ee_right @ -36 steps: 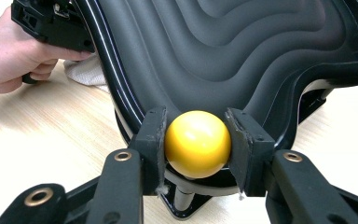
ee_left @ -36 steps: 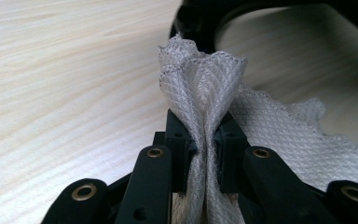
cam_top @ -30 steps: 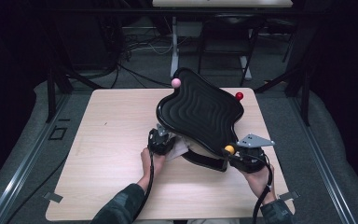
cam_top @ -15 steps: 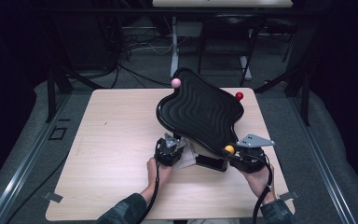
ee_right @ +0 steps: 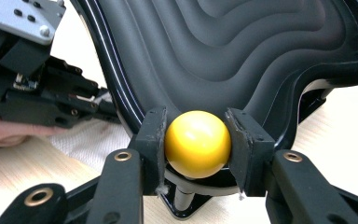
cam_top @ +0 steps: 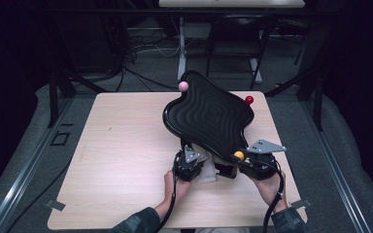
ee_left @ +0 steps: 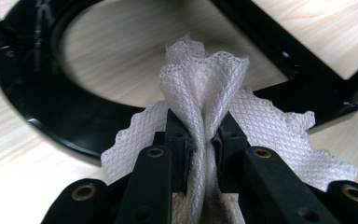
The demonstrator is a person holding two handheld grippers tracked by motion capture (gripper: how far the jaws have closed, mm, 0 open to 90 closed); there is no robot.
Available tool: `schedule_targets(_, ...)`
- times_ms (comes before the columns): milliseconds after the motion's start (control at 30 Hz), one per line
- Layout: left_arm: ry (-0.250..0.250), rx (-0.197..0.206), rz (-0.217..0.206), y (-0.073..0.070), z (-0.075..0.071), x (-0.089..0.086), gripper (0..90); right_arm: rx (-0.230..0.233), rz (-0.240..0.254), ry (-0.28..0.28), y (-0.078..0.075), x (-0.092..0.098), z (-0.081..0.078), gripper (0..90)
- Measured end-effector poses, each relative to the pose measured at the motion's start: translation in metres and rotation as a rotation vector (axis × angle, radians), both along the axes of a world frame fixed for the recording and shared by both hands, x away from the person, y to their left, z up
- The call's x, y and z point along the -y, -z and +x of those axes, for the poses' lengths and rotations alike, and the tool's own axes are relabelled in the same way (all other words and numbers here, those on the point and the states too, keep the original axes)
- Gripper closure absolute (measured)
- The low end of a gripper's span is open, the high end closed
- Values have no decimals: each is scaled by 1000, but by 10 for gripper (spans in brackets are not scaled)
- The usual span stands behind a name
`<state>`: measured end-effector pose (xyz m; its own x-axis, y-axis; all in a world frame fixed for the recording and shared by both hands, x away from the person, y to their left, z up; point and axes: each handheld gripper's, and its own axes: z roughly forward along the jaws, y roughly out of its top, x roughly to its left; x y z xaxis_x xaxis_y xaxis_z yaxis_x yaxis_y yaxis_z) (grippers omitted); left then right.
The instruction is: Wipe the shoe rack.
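Observation:
A black wavy tray [cam_top: 208, 116] is tilted up on its black ring base [ee_left: 42, 98] in the middle of the table. It carries a pink knob [cam_top: 183, 86], a red knob [cam_top: 248, 100] and a yellow knob [ee_right: 197, 143]. My right gripper [ee_right: 196, 144] is shut on the yellow knob at the tray's near corner [cam_top: 239, 156]. My left gripper [ee_left: 200, 135] is shut on a bunched white mesh cloth [ee_left: 205, 88], which it holds against the base under the tray's near edge [cam_top: 205, 171].
The light wooden table [cam_top: 121, 141] has free room on its left half. Its near edge lies just behind my hands. Dark floor, cables and stand legs surround it.
My left gripper has slid right along the table with the cloth, from the tray's left side to under its near edge. The right gripper and the tray have stayed put.

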<state>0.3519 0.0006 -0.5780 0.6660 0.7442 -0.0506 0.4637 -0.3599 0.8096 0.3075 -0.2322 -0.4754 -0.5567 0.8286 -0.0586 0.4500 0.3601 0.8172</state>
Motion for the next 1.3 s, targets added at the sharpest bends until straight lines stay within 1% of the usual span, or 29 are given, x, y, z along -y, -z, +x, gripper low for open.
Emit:
schedule_targets(33, 13, 6, 4, 0, -3, 5, 788, 0, 0, 1, 0, 0, 0, 598)
schedule_targets(67, 13, 6, 4, 0, -3, 5, 788, 0, 0, 0, 0, 0, 0, 598)
schedule_targets(133, 33, 2, -3, 0, -6, 12, 788, 0, 0, 0, 0, 0, 0, 598)
schedule_targets(167, 33, 2, -3, 0, -6, 12, 788, 0, -1, 0, 0, 0, 0, 598)
schedule_targets(200, 40, 1, 1, 0, -8, 14, 788, 0, -1, 0, 0, 0, 0, 598)
schedule_targets(233, 53, 1, -4, 0, -10, 19, 788, 0, -1, 0, 0, 0, 0, 598)
schedule_targets(300, 62, 0, 0, 0, -11, 21, 788, -1, -1, 0, 0, 0, 0, 598)
schedule_targets(333, 78, -1, 2, 0, -12, 25, 788, -1, -1, 0, 0, 0, 0, 598)
schedule_targets(367, 78, -1, 2, 0, -12, 25, 788, -1, -1, 0, 0, 0, 0, 598)
schedule_targets(433, 91, -2, -6, 0, -15, 32, 788, -1, -1, 0, 0, 0, 0, 598)
schedule_targets(633, 123, -9, -4, 0, -19, 41, 788, -1, -1, -2, 0, 0, 0, 598)
schedule_targets(667, 141, -14, -13, 0, -20, 46, 788, -2, 2, -5, 0, 0, 0, 598)
schedule_targets(700, 141, -14, -13, 0, -20, 46, 787, -2, 1, -5, 0, 0, 0, 598)
schedule_targets(733, 157, -16, -11, 0, -20, 47, 787, -2, 1, -5, 0, 0, 0, 598)
schedule_targets(767, 179, -17, -23, 1, -21, 49, 786, -2, 1, -4, 0, 0, 0, 598)
schedule_targets(800, 193, -20, -22, 2, -22, 50, 785, -1, 1, -4, 0, 0, 0, 598)
schedule_targets(933, 204, -28, -23, 2, -21, 48, 785, -1, -7, 3, 0, 0, 0, 598)
schedule_targets(967, 199, -27, -20, 1, -20, 45, 785, -2, 3, -8, 0, 0, 0, 598)
schedule_targets(1000, 199, -27, -20, 1, -20, 45, 785, -2, 3, -8, 0, 0, 0, 598)
schedule_targets(1067, 189, -23, -17, -1, -18, 38, 785, -2, 0, -4, 0, 0, 0, 598)
schedule_targets(1133, 184, -19, -14, -1, -17, 35, 785, -3, -1, -3, 0, 0, 0, 598)
schedule_targets(1167, 172, -24, -14, -1, -15, 31, 785, -3, 1, -3, 0, 0, 0, 598)
schedule_targets(1200, 172, -24, -14, -1, -15, 31, 785, -3, 0, -3, 0, 0, 0, 598)
schedule_targets(1300, 154, -24, -3, -1, -12, 24, 783, -4, 0, -2, 0, 0, 0, 598)
